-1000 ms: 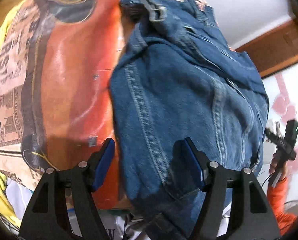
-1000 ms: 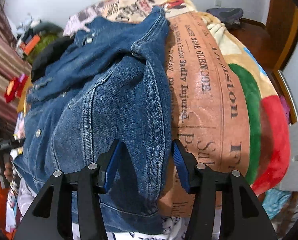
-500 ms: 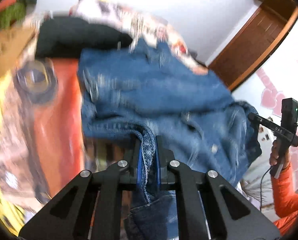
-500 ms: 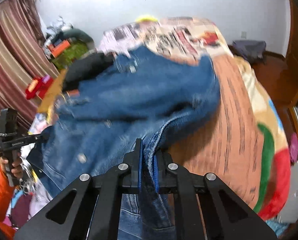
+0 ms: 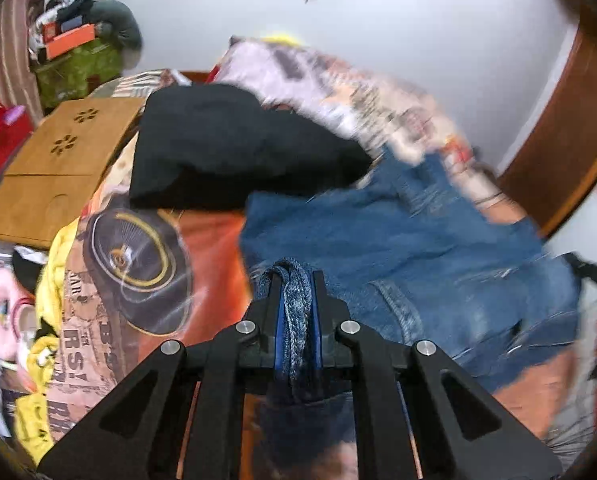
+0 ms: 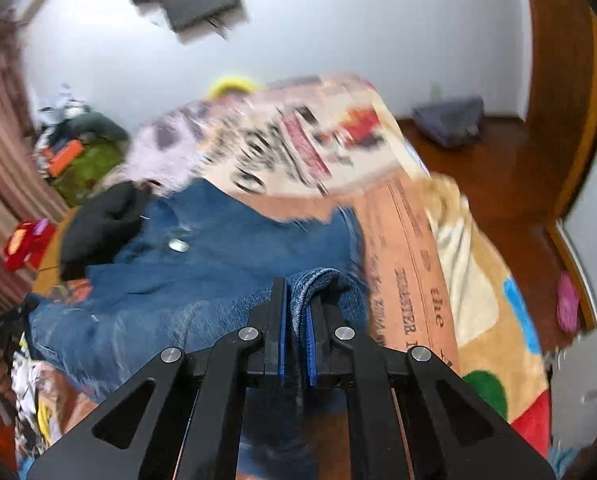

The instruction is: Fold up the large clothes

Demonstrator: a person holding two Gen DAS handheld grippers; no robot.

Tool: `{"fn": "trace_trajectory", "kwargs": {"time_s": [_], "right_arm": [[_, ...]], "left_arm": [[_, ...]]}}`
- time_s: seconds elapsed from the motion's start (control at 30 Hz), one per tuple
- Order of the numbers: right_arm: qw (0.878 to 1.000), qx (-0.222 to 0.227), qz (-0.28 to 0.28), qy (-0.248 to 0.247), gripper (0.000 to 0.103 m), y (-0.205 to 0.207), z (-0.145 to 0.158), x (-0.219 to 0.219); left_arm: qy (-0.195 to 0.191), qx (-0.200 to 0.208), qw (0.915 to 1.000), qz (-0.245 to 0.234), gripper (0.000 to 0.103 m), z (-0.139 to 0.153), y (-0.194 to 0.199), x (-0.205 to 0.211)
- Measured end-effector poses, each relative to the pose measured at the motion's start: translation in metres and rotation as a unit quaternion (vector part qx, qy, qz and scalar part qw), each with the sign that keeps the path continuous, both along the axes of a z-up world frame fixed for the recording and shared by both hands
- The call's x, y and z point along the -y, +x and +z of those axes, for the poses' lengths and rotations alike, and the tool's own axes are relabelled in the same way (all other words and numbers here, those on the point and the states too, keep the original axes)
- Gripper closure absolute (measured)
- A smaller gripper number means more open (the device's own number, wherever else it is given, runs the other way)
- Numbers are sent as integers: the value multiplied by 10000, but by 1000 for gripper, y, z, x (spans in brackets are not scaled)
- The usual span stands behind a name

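Denim jacket fold: early stage, hem gripped, no fold completed.
Left tongs [image 5: 294,312] and right tongs [image 6: 296,316] each clamp the denim jacket [image 5: 398,240] hem; jacket lies rumpled on the bed [image 6: 418,248].

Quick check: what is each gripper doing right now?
Left gripper: shut on denim jacket edge.
Right gripper: shut on another edge of it.

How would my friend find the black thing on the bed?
Start at the big bed with the newspaper-print blanket. On it lies a blue denim jacket that both grippers pinch. Just behind the jacket, beside a wooden board, sits the black bundle: the only plain dark, soft lump there.
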State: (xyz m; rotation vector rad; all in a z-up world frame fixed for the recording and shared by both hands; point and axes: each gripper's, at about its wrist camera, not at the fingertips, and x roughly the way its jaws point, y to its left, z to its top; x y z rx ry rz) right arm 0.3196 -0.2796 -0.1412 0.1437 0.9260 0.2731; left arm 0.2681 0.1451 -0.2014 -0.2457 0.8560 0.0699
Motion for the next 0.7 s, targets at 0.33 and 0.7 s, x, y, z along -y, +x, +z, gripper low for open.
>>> {"fn": "trace_trajectory", "kwargs": {"time_s": [0.33,0.7], "right_arm": [[9985,-493,236,103,86,-4,0,10],[9982,-489,328,79,52,-51,12,11]], "left_arm": [[61,-666,9978,-15,64,-29,7,-6],[250,-602,9978,-74,49,-9,-40,-7]]}}
